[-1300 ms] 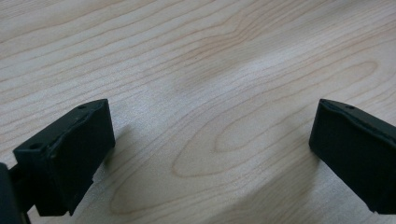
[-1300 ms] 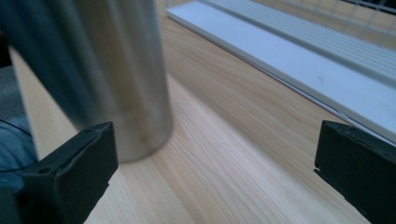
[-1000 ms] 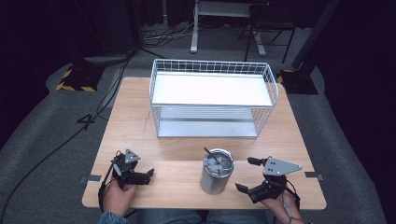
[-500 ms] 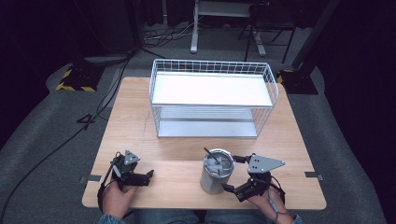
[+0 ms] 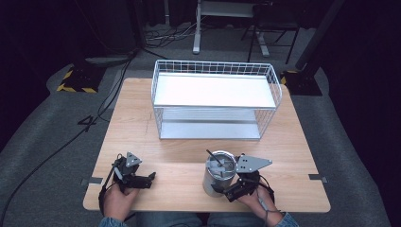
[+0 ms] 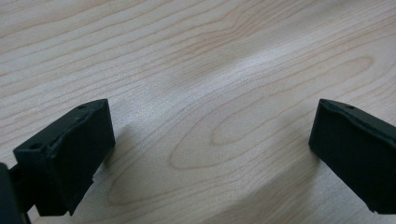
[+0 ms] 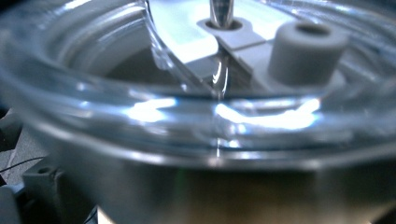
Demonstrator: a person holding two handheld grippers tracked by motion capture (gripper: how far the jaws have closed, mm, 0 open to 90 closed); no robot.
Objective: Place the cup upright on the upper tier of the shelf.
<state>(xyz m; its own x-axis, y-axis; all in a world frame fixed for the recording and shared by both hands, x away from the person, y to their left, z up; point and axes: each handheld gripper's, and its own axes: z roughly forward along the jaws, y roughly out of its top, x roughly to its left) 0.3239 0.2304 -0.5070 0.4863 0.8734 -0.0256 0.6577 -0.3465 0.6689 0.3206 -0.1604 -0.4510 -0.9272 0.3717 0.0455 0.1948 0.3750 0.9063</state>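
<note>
I see the steel tumbler (image 5: 219, 173) standing upright on the near part of the tabletop (image 5: 189, 142), a little right of the middle, with a clear lid and a straw coming out of the lid. My right tongs (image 5: 226, 190) are low against its near-right side, so the tumbler lies just to the far-left of them. In the right gripper view the lid rim and the metal wall (image 7: 196, 196) are very close to the camera, so I cannot tell whether the jaws already press the wall or only stand around it. The long axis of the tumbler is vertical, and I judge a grip from the side fits it. My left tongs (image 5: 147, 178) rest near the left front edge, well apart from the tumbler, with the jaws wide open over bare wood (image 6: 210, 93). The right hand is clearly the nearer one. The white wire rack (image 5: 215, 101) stands farther back on the tabletop.
</note>
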